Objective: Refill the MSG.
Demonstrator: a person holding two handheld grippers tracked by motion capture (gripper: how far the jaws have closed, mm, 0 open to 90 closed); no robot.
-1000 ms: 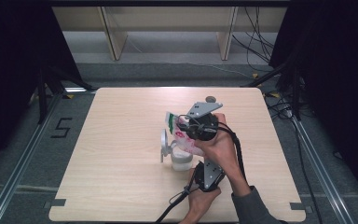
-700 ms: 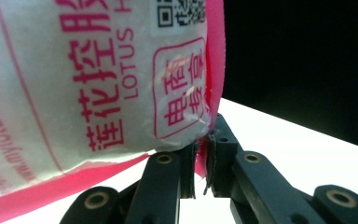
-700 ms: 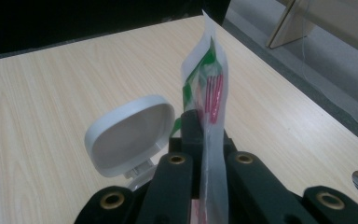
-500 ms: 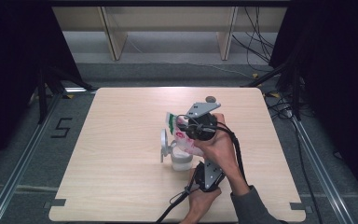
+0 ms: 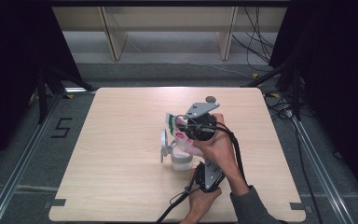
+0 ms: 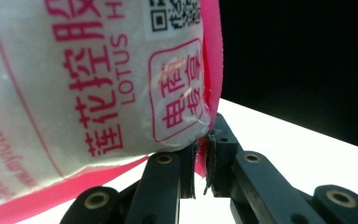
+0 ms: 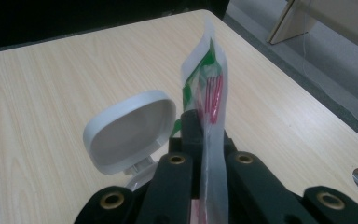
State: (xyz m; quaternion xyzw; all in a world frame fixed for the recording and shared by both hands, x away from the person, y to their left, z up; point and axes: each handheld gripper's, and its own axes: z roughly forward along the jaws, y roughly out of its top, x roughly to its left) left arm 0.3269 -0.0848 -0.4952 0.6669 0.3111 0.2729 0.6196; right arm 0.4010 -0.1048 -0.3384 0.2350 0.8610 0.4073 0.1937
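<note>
Pink-printed plastic pouch [image 5: 182, 135], white with Chinese characters and the word LOTUS, is suspended above a small white jar [image 5: 181, 158] near the middle of the wooden table [image 5: 121, 140]. The jar's hinged lid [image 7: 130, 130] stands open, tilted back on its hinge.

Right gripper [image 5: 200, 126]: jaws clenched on the pouch's flat sealed edge, which runs up between them in the right gripper view; a green band marks the pouch's far end.

Left gripper [image 6: 200, 163]: jaws pinched on the pink seam at a lower corner of the pouch, as the left gripper view shows. In the high view this gripper sits closer to the person, beside the jar.

Step in hand, as judged: the pouch is held at two points over the open jar, most likely to pour its contents in. Whether the pouch is already open cannot be determined.

Next move calls for keeping the pouch mouth directly over the jar opening and tilting gradually. The jar is unrestrained and may tip if struck.
</note>
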